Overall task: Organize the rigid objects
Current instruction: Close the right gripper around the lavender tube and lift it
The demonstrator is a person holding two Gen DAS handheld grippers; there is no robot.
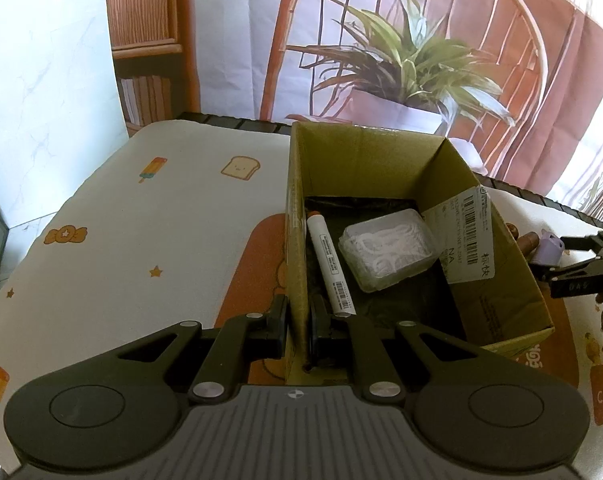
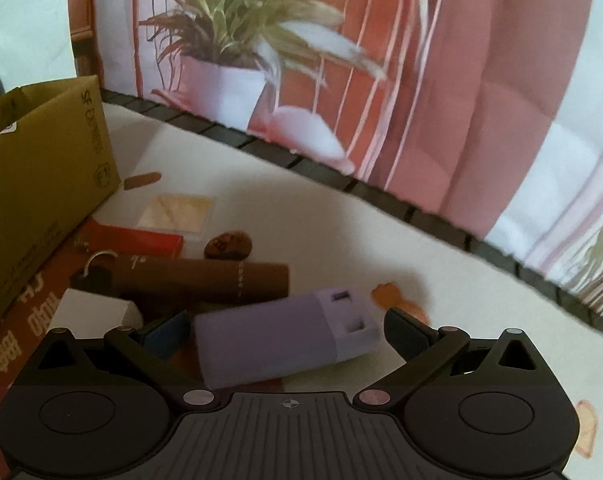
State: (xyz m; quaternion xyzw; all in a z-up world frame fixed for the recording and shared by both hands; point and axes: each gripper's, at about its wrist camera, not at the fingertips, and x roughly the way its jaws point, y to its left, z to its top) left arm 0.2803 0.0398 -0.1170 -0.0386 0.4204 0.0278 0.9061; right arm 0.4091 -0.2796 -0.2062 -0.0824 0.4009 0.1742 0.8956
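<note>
Marker (image 1: pixel 330 264) & clear case (image 1: pixel 386 249) already in box (image 1: pixel 297 240), centre frame, left gripper (image 1: pixel 298 330) pinching its wall; right gripper (image 2: pixel 289 330) wide open, empty, around purple block (image 2: pixel 277 344), lower centre, w/ brown tube (image 2: pixel 201 278) etc. left.

white box (image 2: pixel 95 312) half hidden, label text (image 1: pixel 467 240) unreadable

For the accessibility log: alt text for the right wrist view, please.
The right gripper is open, its fingers either side of a purple block lying on the table. Behind it lie a brown tube, a red box and a cardboard box.
</note>
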